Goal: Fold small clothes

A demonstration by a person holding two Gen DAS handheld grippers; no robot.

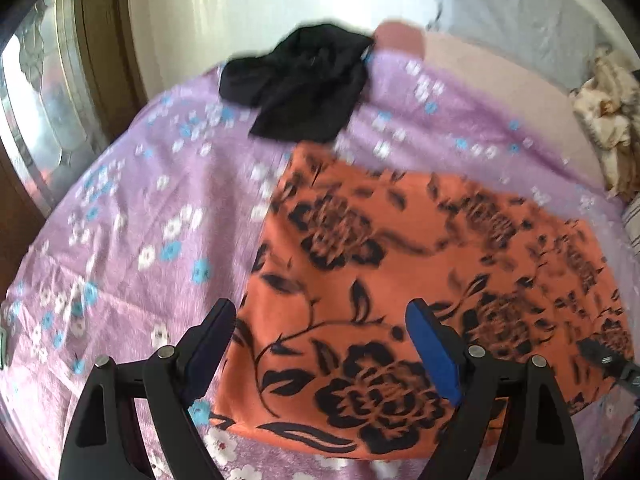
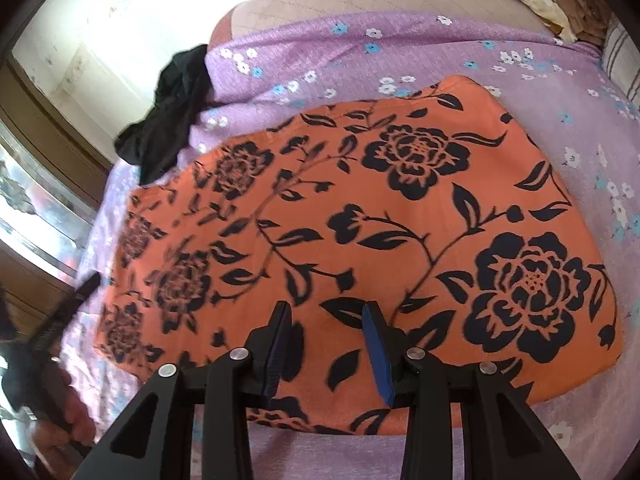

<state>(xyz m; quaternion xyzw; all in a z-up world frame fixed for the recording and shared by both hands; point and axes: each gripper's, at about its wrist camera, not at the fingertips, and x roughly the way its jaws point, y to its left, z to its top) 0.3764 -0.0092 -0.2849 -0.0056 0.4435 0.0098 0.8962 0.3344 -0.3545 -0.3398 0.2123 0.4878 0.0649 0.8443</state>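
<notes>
garment, orange floral [image 2: 340, 216], flat on purple bedsheet [image 1: 132, 216] | black cloth [image 1: 300, 84] beyond | left claw [image 1: 320, 344] wide, empty | right claw [image 2: 326, 316] parted, empty

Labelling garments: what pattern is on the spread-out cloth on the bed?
Orange cloth with black roses and leafy vines; sharpest in the right wrist view.

No legible text, label, brand, number or sign in either wrist view.

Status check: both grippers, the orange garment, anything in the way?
Left gripper open, right gripper open, both empty above orange floral garment. Garment flat on purple bedsheet. Black garment beyond, clear.
</notes>
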